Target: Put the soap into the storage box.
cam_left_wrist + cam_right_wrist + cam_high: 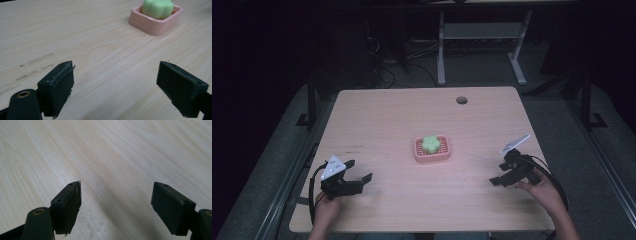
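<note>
Light wood table (pixel 412 200), dim room. Pink soap dish (pixel 432 149) near table centre, well apart from both grippers; green flower-shaped soap (pixel 430 143) seated inside it, standing above the rim. Left gripper (pixel 359 171) at near left corner of table, held in left hand (pixel 326 210), jaws spread wide with nothing between them, grey three-cornered plate (pixel 333 167) on top. From left gripper view: gripper (pixel 115 87) with bare wood between the jaws, pink dish (pixel 155 23) with green soap (pixel 157 7) ahead and toward upper right, faint dark scuff marks (pixel 35 66) on the wood at left. Right gripper (pixel 498 173) at near right side of table, held in right hand (pixel 543 192), jaws likewise spread apart and empty, pointing leftward toward table middle; black cable (pixel 557 182) looping around the hand. From right gripper view: gripper (pixel 116 206) over bare wood grain. Round cable hole (pixel 461 100) near far edge of table. White desk legs (pixel 441 50) on floor beyond.
</note>
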### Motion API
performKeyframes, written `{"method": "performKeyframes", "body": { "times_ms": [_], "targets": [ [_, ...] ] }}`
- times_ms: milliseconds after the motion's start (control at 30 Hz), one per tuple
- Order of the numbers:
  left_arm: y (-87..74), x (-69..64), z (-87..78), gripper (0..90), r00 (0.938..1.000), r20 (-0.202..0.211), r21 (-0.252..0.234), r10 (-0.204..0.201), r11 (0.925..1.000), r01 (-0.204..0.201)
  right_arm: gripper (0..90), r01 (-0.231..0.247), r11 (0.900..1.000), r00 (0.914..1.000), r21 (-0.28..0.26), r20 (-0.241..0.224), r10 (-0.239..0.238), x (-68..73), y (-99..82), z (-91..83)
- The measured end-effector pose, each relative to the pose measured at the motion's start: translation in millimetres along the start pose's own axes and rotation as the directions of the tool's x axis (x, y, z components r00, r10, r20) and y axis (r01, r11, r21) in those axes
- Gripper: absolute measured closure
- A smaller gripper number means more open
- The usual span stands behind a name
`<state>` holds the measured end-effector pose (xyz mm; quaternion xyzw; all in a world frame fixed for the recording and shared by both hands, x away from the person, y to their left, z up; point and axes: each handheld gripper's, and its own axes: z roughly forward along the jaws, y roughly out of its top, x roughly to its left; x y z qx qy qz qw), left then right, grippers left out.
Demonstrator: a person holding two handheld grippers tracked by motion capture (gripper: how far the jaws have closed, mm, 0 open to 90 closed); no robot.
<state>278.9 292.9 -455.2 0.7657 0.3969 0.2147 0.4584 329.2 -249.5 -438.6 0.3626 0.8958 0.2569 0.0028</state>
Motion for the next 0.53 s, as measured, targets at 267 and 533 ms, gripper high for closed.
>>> {"method": "performKeyframes", "body": {
  "times_ms": [267, 533],
  "targets": [
    [-0.3, -0.1, 0.5, 14.1, 1.0, -0.001, 0.005, 0.002, 1.0, -0.002, 24.1, -0.007, 0.9998, 1.0, -0.016, 0.003, 0.008, 5.5, -16.6, -0.3],
    [-0.3, 0.2, 0.6, 14.1, 1.0, -0.002, 0.008, 0.003, 1.0, -0.003, 24.0, -0.006, 0.9991, 0.9995, -0.043, 0.032, 0.008, 17.6, -25.5, -5.3]
  ]
}}
